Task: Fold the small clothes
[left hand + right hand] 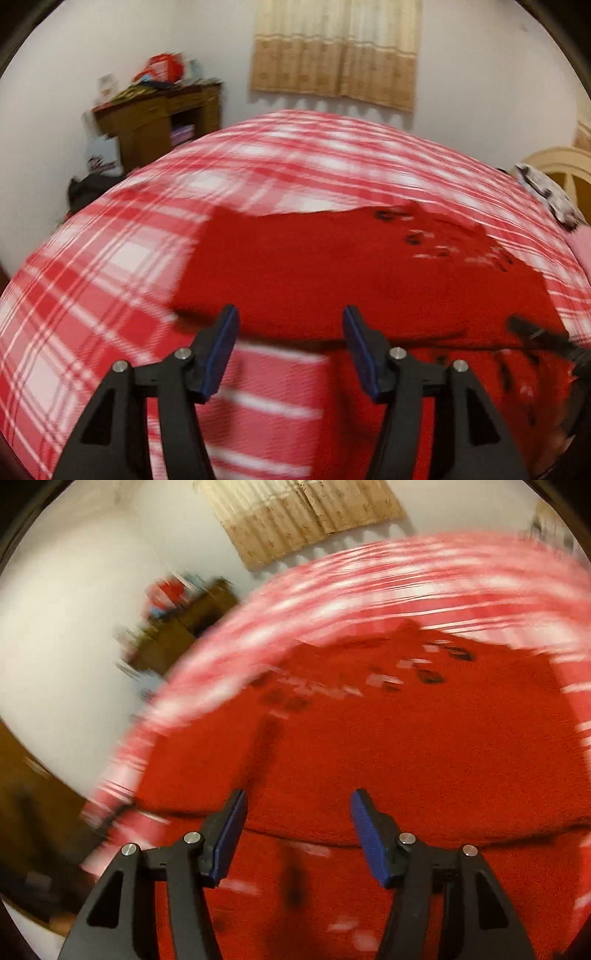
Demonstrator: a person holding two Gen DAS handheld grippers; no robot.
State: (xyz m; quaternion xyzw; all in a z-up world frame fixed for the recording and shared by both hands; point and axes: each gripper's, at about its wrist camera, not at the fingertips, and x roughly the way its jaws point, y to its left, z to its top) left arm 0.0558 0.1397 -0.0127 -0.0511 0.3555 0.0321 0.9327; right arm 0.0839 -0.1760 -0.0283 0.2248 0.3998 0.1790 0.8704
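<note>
while both grippers hang over the bed [110, 280] with nothing in them, the red garment [332, 273] lies spread on the plaid sheet, across the middle and right of the left view and filling most of the right view. it looks already doubled once: a fold edge runs across just ahead of both sets of fingertips, with more red cloth lying nearer the cameras. dark and white markings show near its far right corner, too blurred to read.

the left gripper [290, 325] has its jaws wide apart, empty, tips over the near fold edge at the garment's left part. the right gripper [299, 808] also stands with jaws apart and empty, above the red cloth, with that same edge just below its tips. in the left view a dark blurred shape at the right edge is probably the right gripper, though i cannot be sure. both views are smeared, the right one heavily.

my reading is that this sits between folds: one fold seems made, and a fresh grasp is being set up. the next move calls for each gripper to come down on an edge or corner, pinch all layers together, and carry them across evenly so the cloth does not skew or bunch. the soft sheet beneath could get pinched too.

beyond the bed stand a wooden desk [162, 118] and a curtain [336, 55].
</note>
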